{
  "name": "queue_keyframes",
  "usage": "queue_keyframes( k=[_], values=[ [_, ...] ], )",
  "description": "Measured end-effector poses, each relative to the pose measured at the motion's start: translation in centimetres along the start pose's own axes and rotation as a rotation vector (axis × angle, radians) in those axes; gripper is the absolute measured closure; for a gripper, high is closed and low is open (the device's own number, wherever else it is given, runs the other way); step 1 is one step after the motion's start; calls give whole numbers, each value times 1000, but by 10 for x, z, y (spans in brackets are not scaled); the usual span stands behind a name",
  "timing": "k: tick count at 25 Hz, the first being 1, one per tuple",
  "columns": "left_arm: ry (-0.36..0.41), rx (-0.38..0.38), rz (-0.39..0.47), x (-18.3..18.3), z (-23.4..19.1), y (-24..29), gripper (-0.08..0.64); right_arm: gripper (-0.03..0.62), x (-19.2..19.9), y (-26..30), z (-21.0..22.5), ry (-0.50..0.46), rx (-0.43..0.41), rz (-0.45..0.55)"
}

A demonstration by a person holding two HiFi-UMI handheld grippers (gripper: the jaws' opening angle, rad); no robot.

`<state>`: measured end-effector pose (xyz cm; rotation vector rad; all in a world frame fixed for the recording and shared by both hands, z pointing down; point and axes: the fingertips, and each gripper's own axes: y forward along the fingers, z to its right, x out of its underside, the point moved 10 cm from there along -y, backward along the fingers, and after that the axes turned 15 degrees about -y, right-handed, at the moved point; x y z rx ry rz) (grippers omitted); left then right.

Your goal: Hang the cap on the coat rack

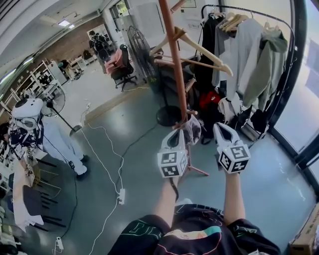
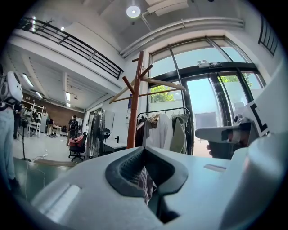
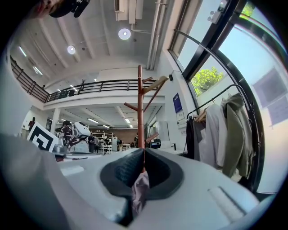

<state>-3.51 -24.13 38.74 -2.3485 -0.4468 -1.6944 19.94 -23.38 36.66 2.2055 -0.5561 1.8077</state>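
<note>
okay, floor fan [image 1: 50,99]: at 9 o'clock in my head view, well apart from the work and not in my way.
left gripper [image 1: 176,137]: just off centre toward 5 o'clock, at the foot of the visible pole. its own view shows the jaws pressed together on a fold of pale fabric, so i read it as pinching the cap.
cap [image 1: 193,128]: a grey-pink bundle hanging between my two grippers, low beside the pole. i can't tell whether it touches the pole, nor brim from crown.
coat rack [image 1: 174,64]: a red-brown pole running from 12 o'clock down to centre. its angled pegs sit high at 12 o'clock in both gripper views, well above the cap.
wooden hangers [image 1: 204,50]: hung on the rack, reaching out toward 1 o'clock.
right gripper [image 1: 220,128]: at 3 o'clock from centre. its own view shows the jaws clamped on the same pale fabric.
clothes rail [image 1: 249,15]: at 1 to 2 o'clock, with jackets hanging, near the rack and beyond it.
step in hand: by my judgement, bringing the cap to the rack with both grippers holding it. it is not yet hung.
next move: i'd raise both grippers toward 12 o'clock, spread the cap's opening, and lower it over a free peg before letting go. the risk is snagging a hanger.
</note>
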Motion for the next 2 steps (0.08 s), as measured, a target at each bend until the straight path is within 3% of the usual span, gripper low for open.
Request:
queue_keyframes(
  k=[2],
  values=[
    [-16, 23, -9, 2, 0, 2, 551, 585, 1, 1, 0, -2, 0, -2]
  ],
)
